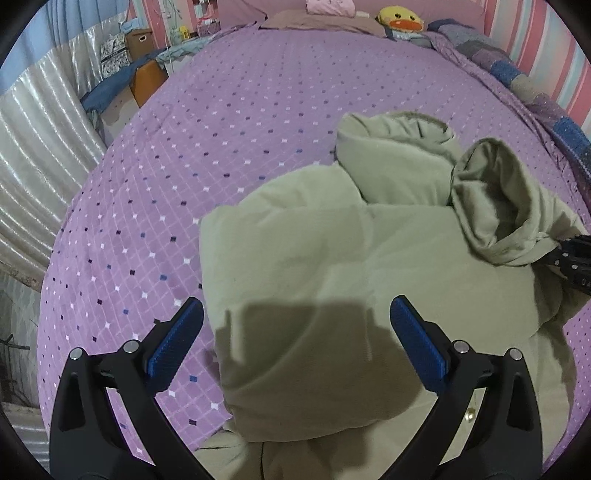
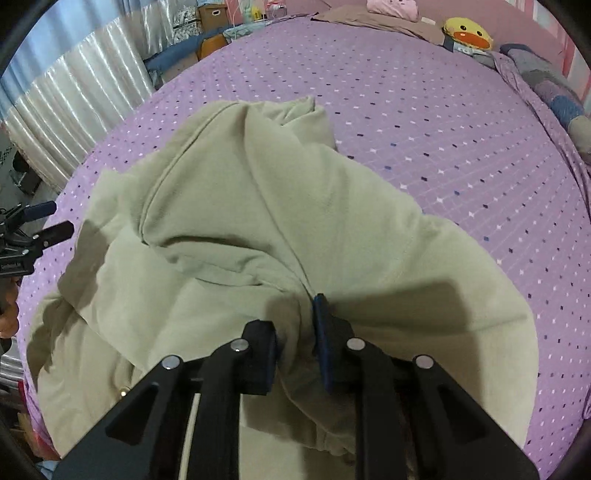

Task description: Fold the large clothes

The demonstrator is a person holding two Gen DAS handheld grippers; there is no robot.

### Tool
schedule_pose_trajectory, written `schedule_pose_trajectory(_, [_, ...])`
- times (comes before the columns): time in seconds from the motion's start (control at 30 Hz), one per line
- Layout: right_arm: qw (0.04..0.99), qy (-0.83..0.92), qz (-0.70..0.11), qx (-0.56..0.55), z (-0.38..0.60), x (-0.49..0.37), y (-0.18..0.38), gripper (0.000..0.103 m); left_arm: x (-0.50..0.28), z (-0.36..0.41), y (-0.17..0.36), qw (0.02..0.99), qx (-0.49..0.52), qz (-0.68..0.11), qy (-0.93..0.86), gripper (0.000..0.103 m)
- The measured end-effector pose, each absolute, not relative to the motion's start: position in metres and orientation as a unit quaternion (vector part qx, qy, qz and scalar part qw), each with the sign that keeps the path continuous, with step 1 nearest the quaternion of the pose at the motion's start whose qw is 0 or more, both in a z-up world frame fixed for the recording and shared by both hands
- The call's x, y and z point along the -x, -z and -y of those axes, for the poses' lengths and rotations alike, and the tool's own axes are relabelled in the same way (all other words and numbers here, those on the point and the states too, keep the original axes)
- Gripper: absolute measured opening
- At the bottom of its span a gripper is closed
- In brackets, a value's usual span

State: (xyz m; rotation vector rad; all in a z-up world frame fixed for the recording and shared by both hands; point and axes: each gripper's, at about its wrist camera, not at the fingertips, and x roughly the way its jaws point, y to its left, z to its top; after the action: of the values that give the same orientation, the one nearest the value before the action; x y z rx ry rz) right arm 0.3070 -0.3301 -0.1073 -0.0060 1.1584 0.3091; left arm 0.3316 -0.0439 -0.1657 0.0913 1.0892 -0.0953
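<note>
A pale green padded jacket (image 1: 332,266) lies on the purple bed, partly folded, with a sleeve cuff (image 1: 491,192) raised at the right. My left gripper (image 1: 295,325) is open and empty, hovering over the jacket's folded left part. My right gripper (image 2: 299,325) is shut on a pinch of the jacket's fabric (image 2: 295,229) and lifts it into a ridge; it also shows at the right edge of the left wrist view (image 1: 572,254). The left gripper shows at the left edge of the right wrist view (image 2: 40,225).
The purple patterned bedspread (image 1: 221,147) covers the bed. A yellow duck plush (image 1: 400,18) and pillows lie at the head. A patchwork blanket (image 1: 535,92) runs along the right wall. Boxes and curtains stand off the bed's left side.
</note>
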Motion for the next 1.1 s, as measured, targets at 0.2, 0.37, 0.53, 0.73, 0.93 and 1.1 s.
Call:
schedule_pose_trajectory(0.2, [0.829, -0.146, -0.539, 0.023, 0.334, -0.299, 0.094, 0.032, -0.336, 0.053, 0.172, 0.851, -0.051, -0.521, 0.047, 0.100])
schedule_pose_trajectory(0.37, [0.842, -0.149, -0.519, 0.023, 0.339, -0.282, 0.072, 0.054, -0.330, 0.065, 0.165, 0.854, -0.073, -0.512, 0.053, 0.100])
schedule_pose_trajectory(0.53, [0.863, -0.114, -0.492, -0.001, 0.374, -0.262, 0.046, 0.054, -0.326, 0.085, 0.152, 0.858, -0.083, -0.501, 0.071, 0.100])
schedule_pose_trajectory(0.73, [0.869, -0.039, -0.491, -0.050, 0.448, -0.252, 0.042, 0.055, -0.337, 0.137, 0.125, 0.864, -0.089, -0.481, 0.120, 0.100])
schedule_pose_trajectory(0.93, [0.843, -0.023, -0.519, -0.136, 0.493, -0.258, 0.079, 0.064, -0.363, 0.201, 0.126, 0.850, -0.119, -0.487, 0.160, 0.100])
schedule_pose_trajectory(1.1, [0.816, -0.041, -0.542, -0.196, 0.494, -0.260, 0.113, 0.056, -0.383, 0.238, 0.164, 0.817, -0.144, -0.527, 0.188, 0.070])
